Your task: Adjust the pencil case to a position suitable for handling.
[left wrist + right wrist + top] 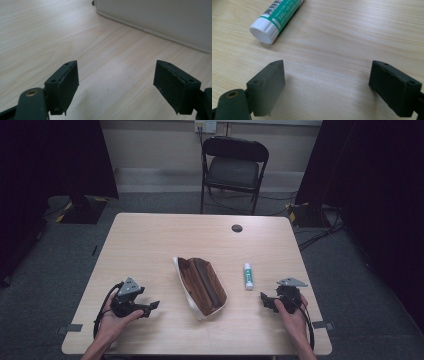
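Left gripper sits low over the table, jaws apart, nothing between them. Brown pouch lies mid-table, just right of it; glue stick lies right of the pouch. Right gripper near the stick, jaws spread, empty.

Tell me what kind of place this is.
Probably a lab or studio set up for recording, not a home: a bare wooden table on grey carpet, black curtains on both sides, a folding chair by the wall, and taped cables on the floor.
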### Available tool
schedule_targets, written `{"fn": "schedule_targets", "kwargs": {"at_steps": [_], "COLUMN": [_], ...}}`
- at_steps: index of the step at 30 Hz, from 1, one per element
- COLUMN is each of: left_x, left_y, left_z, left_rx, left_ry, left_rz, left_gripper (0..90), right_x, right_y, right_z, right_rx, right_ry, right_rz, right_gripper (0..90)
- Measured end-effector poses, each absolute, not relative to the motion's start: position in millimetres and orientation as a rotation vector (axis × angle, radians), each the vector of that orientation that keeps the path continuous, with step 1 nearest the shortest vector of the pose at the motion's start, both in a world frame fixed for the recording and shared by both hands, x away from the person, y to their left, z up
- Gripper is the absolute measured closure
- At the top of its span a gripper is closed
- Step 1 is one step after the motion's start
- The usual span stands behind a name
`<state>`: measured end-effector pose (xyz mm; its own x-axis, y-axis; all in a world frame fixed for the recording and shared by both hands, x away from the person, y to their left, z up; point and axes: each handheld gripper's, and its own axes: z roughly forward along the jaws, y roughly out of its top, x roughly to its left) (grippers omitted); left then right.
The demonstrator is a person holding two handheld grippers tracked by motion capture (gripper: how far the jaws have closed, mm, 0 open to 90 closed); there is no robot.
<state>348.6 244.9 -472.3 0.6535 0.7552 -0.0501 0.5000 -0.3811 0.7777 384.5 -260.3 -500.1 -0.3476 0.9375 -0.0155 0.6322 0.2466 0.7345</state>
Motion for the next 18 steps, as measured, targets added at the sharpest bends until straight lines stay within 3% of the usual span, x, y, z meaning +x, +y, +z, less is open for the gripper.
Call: {"fn": "schedule_targets", "kwargs": {"at_steps": [12, 18], "left_x": [341.2, 342.3], "left_y": [218.9, 205.1], "left_z": [-448.9, -436.0], "left_rx": [1.997, 1.993], "left_ry": [0.862, 0.814], "left_rz": [0.379, 0.405], "left_gripper": [30.8, 31.2], "right_x": [384.5, 385.1], "right_y": [-260.4, -260.2], "right_z": [-500.1, -500.2], "right_rx": [1.428, 1.428], "right_ry": [2.069, 2.068], "right_rz": [0.892, 0.892], "right_gripper": [12.4, 12.4]}}
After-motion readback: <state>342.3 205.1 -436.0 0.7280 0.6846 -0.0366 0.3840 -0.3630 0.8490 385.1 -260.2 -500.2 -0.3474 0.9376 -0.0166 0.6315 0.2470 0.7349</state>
